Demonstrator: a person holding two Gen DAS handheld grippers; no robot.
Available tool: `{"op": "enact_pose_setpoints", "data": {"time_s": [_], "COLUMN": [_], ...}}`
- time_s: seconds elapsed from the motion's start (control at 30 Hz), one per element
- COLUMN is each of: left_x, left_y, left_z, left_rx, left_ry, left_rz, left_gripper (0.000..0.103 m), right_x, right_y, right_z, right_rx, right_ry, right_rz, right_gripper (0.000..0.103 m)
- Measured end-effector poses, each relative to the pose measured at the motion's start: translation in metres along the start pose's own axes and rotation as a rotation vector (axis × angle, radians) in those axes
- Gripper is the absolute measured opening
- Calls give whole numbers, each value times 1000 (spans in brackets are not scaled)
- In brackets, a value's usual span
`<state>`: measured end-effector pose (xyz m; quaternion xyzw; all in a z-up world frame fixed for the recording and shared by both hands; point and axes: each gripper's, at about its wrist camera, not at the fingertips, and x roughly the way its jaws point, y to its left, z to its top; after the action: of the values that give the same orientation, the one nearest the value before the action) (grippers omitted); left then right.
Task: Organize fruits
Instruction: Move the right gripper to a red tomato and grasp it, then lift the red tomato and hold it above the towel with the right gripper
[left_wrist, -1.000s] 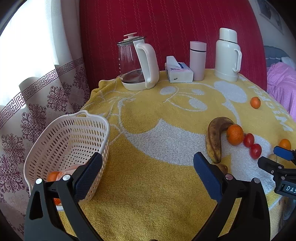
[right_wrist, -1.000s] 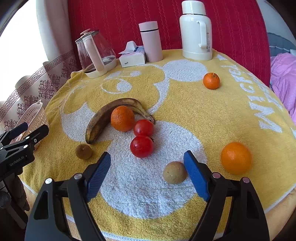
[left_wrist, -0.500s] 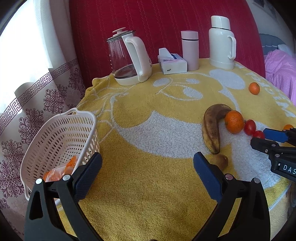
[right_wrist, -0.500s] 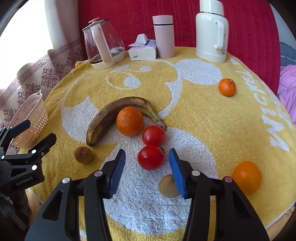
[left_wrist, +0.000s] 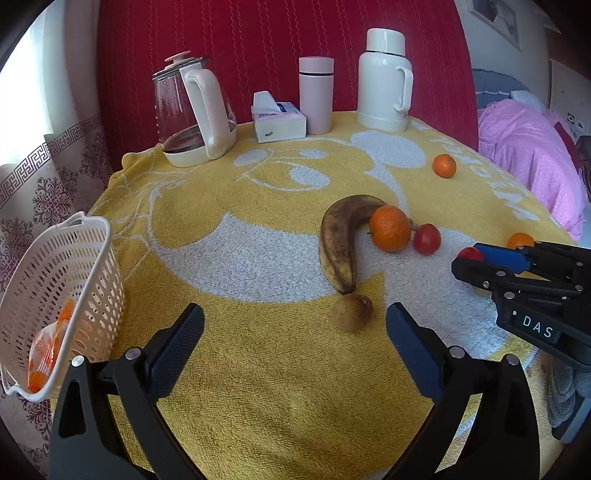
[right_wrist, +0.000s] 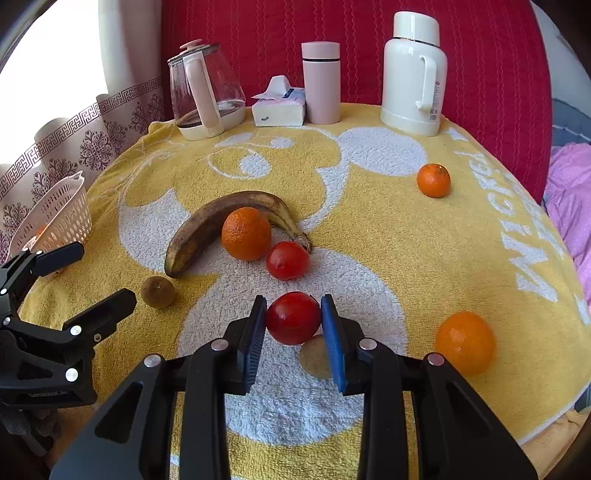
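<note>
Pick step in hand. My right gripper (right_wrist: 293, 319) has its blue pads against both sides of the near red tomato (right_wrist: 293, 318), low over the yellow towel (right_wrist: 369, 229), just nearer than the second tomato (right_wrist: 287, 260); grip looks closed on it. Left gripper (left_wrist: 295, 345) hangs with jaws wide apart, empty, near the small brown fruit (left_wrist: 352, 312). White basket (left_wrist: 92, 236) sits at the far left edge. Next, I judge: lift clear and carry left to the basket, gently, as tomato skin bruises.
</note>
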<state>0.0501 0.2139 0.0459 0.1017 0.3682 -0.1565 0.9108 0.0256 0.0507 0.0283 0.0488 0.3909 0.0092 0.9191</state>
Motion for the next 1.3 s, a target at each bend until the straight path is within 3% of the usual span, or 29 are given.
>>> {"op": "enact_pose_setpoints", "data": {"time_s": [0.07,0.23,0.33,0.43,0.53,0.87,1.3], "left_x": [6,23,35,31,22,-33,-59], "left_y": [-2,-5,-5,-4,-5,16,50], "left_z": [0,2,-1,-1,0,21,30], "left_rx": [-17,-73,-87,-97,-82,-97,-166], "left_ry": [22,73,120,107,86,-66,-134], "left_rz": [-30,-130,-124,-157,-141,-72,-17], "left_gripper": [82,70,55,40,31,29,29], "right_x": [0,1,1,-2,-6,-24,-31], "right_y": [-5,-6,-7,-8,-7,6,16], "right_z": [-2,-3,-3,-3,-3,-2,-1], "right_rx": [23,35,41,48,53,35,17], "right_ry": [-1,-3,-6,-16,-31,-73,-80], "right_rz": [11,25,30,33,42,90,116], "right_gripper": [30,30,30,30,30,30,30]}}
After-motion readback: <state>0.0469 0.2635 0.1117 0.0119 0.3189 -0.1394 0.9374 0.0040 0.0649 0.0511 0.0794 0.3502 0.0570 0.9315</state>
